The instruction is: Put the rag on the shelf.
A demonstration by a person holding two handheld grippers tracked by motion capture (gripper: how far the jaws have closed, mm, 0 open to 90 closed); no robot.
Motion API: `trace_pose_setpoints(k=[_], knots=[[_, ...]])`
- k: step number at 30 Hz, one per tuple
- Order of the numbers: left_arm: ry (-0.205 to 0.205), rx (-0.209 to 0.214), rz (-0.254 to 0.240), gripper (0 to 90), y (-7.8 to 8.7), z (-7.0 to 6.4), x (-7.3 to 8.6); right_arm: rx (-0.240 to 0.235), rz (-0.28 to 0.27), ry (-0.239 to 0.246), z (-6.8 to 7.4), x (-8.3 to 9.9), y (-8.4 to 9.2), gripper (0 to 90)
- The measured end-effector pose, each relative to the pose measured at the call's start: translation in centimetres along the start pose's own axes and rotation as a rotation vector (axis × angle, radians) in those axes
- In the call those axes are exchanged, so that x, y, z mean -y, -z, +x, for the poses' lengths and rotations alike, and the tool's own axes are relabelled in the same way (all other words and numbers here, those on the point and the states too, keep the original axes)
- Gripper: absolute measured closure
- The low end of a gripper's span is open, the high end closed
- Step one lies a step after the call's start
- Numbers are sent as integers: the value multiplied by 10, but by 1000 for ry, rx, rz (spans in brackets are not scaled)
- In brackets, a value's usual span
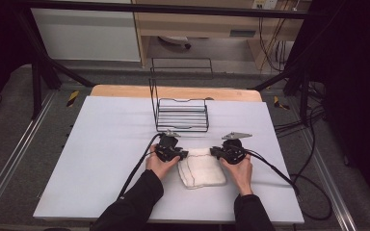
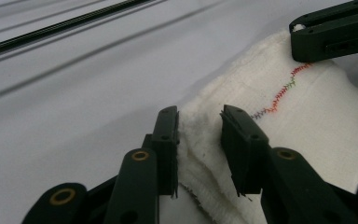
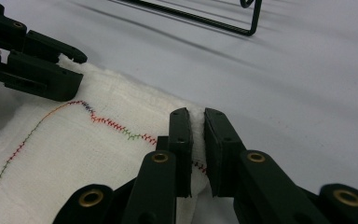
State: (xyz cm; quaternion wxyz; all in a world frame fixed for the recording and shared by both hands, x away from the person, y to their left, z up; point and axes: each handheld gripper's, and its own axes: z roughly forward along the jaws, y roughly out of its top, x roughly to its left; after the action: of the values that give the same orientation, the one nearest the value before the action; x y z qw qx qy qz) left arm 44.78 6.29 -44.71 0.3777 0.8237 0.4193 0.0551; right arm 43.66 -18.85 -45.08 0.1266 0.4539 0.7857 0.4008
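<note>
One white folded cloth [image 1: 201,167] lies on the desk [image 1: 101,159], near your edge and a bit right of centre, long axis running roughly left to right between your two hands. Multicoloured zigzag stitching [image 3: 107,122] crosses its top face. The far edge sits closest to the rack; the near edge bulges toward you.

Two claws are on it, one at each far corner. Your left claw [image 1: 180,155] is at the cloth's left far corner. In the left gripper view its jaws straddle the folded edge with a moderate gap; the left jaw touches the fabric, while the right jaw stands just off it, so it is partly open and not clamped. Layers of the fold show between the jaws.

Your right claw [image 1: 217,152] is at the right far corner. In the right gripper view the jaws are nearly closed, with a thin ridge of cloth pinched upright between them, so it has hold of the cloth's edge.

Both claws point inward toward each other across the cloth. Each gripper view shows the other claw resting at the opposite corner.

One black wire rack [image 1: 180,113] stands on the desk just beyond the cloth, apart from it, with its tall side on the left. Two cables trail from the claws toward your side.
</note>
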Motion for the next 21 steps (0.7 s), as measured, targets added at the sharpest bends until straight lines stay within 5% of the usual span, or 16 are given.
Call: trace_pose_setpoints(k=[14, 21], knots=[[-27, -14, -8, 785, -1, -6, 1, -2, 2, 9, -3, -1, -2, 654], [-35, -11, 3, 780, -1, -6, 0, -25, 25, -12, -3, -2, -4, 713]])
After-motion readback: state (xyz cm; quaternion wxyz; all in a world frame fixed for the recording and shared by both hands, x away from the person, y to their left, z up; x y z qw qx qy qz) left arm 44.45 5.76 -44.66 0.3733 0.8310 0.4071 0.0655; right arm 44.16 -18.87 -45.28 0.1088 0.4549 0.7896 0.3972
